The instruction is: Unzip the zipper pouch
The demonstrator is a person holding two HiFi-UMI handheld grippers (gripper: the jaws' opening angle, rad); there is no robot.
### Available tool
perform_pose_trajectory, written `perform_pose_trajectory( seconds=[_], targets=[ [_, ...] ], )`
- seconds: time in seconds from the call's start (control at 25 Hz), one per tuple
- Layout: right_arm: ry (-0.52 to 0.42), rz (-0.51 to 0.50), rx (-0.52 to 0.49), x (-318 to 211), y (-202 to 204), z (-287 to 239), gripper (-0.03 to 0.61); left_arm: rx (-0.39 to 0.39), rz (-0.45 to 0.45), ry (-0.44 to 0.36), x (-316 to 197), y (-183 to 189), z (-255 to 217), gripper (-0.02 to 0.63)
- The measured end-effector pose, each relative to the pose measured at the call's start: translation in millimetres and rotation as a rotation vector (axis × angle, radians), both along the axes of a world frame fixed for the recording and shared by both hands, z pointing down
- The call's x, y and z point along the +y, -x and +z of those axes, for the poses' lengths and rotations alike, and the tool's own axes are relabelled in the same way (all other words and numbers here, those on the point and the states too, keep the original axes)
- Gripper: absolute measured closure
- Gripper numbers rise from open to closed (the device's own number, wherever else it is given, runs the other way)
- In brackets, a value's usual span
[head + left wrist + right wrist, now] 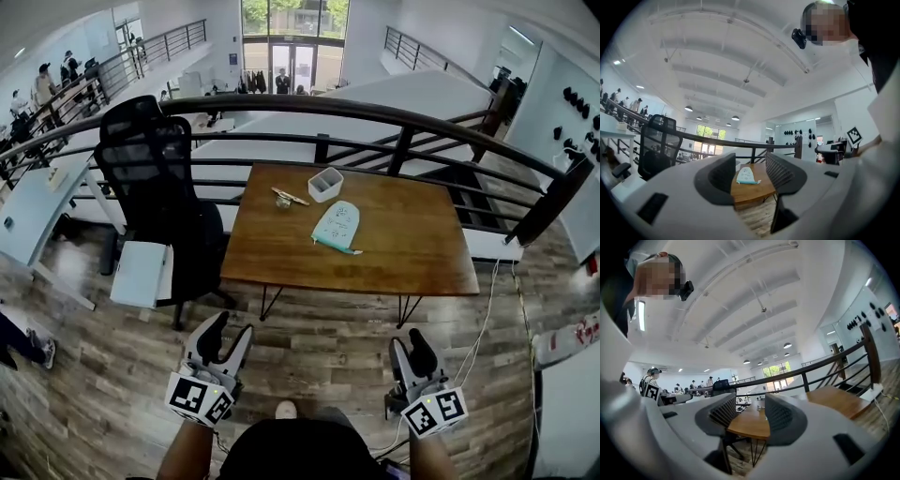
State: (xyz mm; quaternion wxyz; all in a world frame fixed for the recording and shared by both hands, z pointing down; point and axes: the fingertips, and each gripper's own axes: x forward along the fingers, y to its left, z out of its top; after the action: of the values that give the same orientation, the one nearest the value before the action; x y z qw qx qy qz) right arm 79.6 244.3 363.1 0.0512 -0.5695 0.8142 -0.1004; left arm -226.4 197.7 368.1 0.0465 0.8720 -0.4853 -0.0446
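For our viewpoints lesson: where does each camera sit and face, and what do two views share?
Head view: on the person's head, facing down at table, pouch; forearms, left claw, right claw show.
Left gripper view: on left claw, facing the pouch; open claw shows.
Right gripper view: on right claw, facing the table edge; open claw shows.
Shared: pouch, in head and left gripper views.

A pale green zipper pouch (337, 226) lay flat near the middle of the wooden counter (412, 244). A small white box (325, 184) stood just beyond it, with a small metal item (287, 198) to the box's left. A black office chair (155, 178) stood by the counter's left end. The left gripper (231, 325) and the right gripper (408, 339) hung over the plank floor (319, 356), well short of the counter, jaws apart and empty.
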Motion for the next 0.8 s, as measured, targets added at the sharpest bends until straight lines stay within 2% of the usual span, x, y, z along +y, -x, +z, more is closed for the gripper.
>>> perform_pose_trajectory(
  seconds=[0.36, 0.8],
  targets=[
    [0.024, -0.024, -0.006, -53, 1, 9, 0.408, 0.000, 0.029, 0.020, -41, -15, 9, 0.408],
    [0.034, -0.132, 0.049, -154, -25, 18, 0.431, -0.006, -0.016, 0.010, -119, -49, 6, 0.408]
  ],
)
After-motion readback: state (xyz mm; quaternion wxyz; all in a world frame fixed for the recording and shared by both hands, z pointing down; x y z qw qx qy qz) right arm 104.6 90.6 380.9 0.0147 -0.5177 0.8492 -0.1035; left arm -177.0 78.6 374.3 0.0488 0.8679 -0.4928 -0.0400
